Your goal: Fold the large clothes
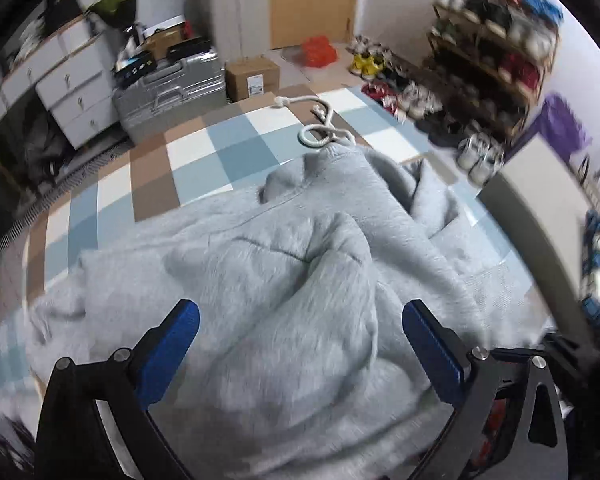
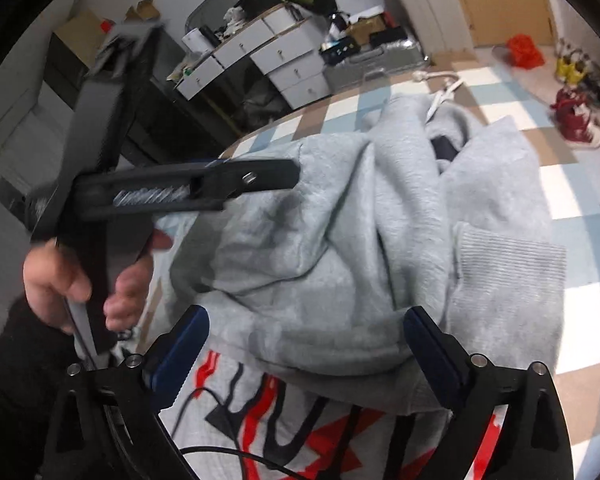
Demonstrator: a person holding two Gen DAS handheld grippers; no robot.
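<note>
Your left claw (image 1: 300,320) stands with its blue-padded fingers (image 1: 176,344) spread wide apart, nothing pinched between them, hovering over the crumpled light-grey fleece hoodie (image 1: 284,280). That hoodie lies in a rumpled heap on the blue, white and brown checked mat (image 1: 204,152), its thick white drawstring cord (image 1: 320,132) coiled just beyond the hood end. Your right claw (image 2: 306,344) is likewise spread wide, empty, poised above the near edge of the same hoodie (image 2: 340,240), with a ribbed cuff (image 2: 504,256) lying to its right. In the right wrist view your left hand (image 2: 72,280) grips the black handle of the other tool.
</note>
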